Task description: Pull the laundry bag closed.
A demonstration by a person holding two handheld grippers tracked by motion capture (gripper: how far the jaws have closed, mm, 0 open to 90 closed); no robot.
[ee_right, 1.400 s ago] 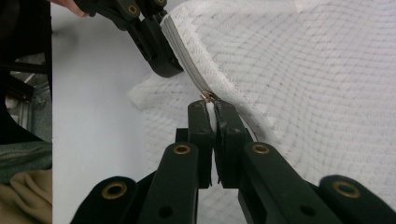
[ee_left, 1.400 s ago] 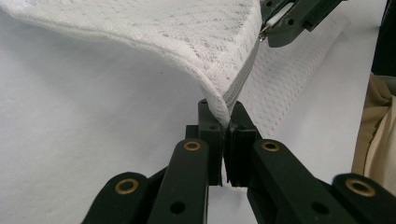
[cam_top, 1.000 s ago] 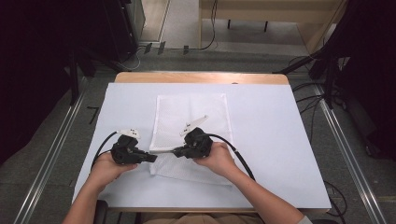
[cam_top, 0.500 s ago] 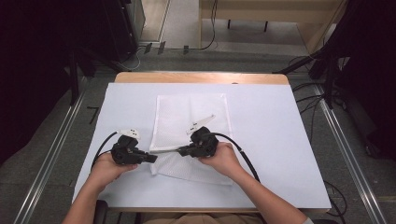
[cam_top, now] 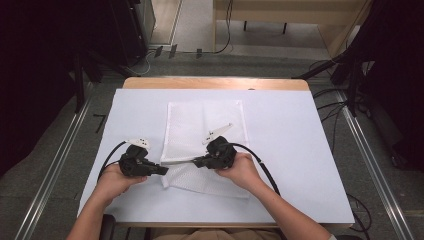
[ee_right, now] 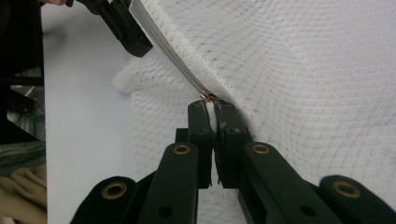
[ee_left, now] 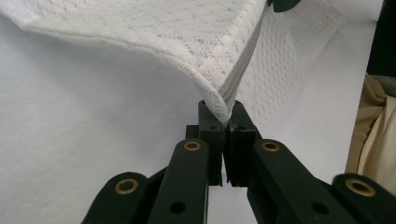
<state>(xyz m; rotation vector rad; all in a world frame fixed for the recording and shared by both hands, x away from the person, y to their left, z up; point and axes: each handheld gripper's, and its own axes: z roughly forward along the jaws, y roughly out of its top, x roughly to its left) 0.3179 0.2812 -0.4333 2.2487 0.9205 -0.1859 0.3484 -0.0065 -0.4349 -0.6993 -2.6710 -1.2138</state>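
- High view: white mesh laundry bag with a grey zipper [cam_top: 202, 130], lying flat on the white sheet-covered table [cam_top: 300, 150], its near edge lifted between the two grippers.
- Left gripper [cam_top: 162, 170], black, held in the person's left hand [cam_top: 112, 181]: jaws closed on the bag's corner at the end of the zipper; in the left gripper view [ee_left: 225, 122] the mesh hem and zipper tape are pinched between the pads.
- Right gripper [cam_top: 196, 161], black, held in the right hand [cam_top: 245, 171]: jaws closed on the small brass zipper pull [ee_right: 208, 97], seen in the right gripper view [ee_right: 211, 112].
- Zipper tape: stretched taut between both grippers, which stand near each other at the bag's near left edge.
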